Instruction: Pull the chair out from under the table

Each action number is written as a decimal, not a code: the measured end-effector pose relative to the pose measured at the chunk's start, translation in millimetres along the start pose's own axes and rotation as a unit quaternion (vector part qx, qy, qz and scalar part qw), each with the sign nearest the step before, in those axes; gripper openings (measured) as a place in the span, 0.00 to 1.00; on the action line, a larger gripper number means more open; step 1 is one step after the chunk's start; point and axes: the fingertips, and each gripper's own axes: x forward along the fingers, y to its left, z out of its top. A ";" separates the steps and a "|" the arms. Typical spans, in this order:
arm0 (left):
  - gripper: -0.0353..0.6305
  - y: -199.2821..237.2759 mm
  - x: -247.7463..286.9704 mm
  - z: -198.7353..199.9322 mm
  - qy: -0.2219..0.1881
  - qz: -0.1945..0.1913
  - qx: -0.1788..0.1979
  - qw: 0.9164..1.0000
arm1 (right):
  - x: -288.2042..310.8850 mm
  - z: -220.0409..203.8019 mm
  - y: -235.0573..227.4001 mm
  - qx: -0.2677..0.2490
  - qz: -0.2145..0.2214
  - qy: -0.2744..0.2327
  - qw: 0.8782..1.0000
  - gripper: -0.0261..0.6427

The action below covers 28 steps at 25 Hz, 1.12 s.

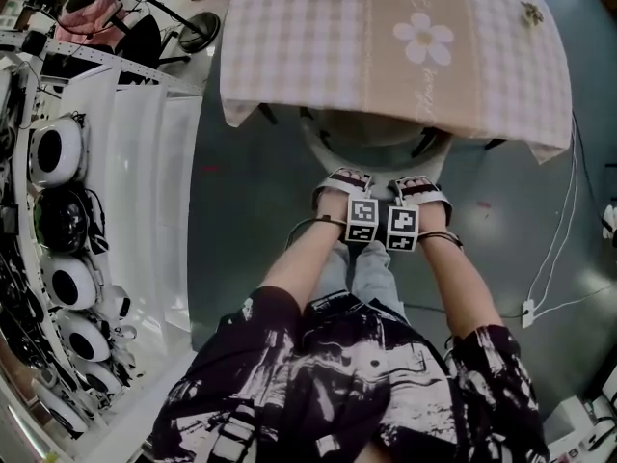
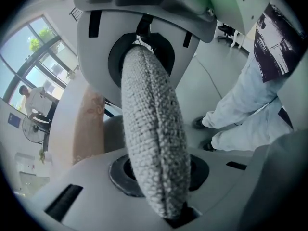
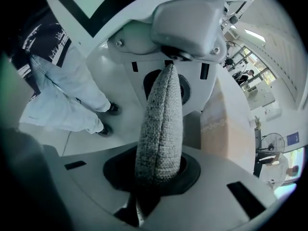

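Observation:
A grey chair (image 1: 374, 146) stands tucked under the table (image 1: 386, 37), which wears a checked cloth with a flower. Only the chair's curved back shows past the cloth's near edge. My left gripper (image 1: 344, 183) and right gripper (image 1: 420, 189) sit side by side on the top of that back, pointing steeply down. In the left gripper view the woven grey backrest edge (image 2: 151, 143) runs between the two jaws of the left gripper (image 2: 149, 124), which press on it. The right gripper (image 3: 163, 129) clamps the same padded edge (image 3: 161, 105) likewise.
A white rack (image 1: 125, 162) with round black-and-white devices lines the left side. A stand's round base (image 1: 200, 29) sits at the table's left corner. White cables (image 1: 559, 249) and a plug block (image 1: 527, 312) lie on the floor at right. My legs (image 2: 240, 114) stand just behind the chair.

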 end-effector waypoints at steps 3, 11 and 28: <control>0.17 -7.7 -3.1 -0.3 -0.001 -0.002 0.003 1.000 | -3.3 5.3 7.0 0.009 0.006 0.000 1.000 0.12; 0.16 -42.3 -12.2 7.6 -0.005 -0.006 0.015 1.000 | -13.3 19.0 40.2 0.028 0.017 0.006 0.999 0.12; 0.16 -135.5 -34.2 24.4 -0.008 -0.012 0.022 1.000 | -36.7 54.8 128.8 0.047 0.029 0.015 0.998 0.12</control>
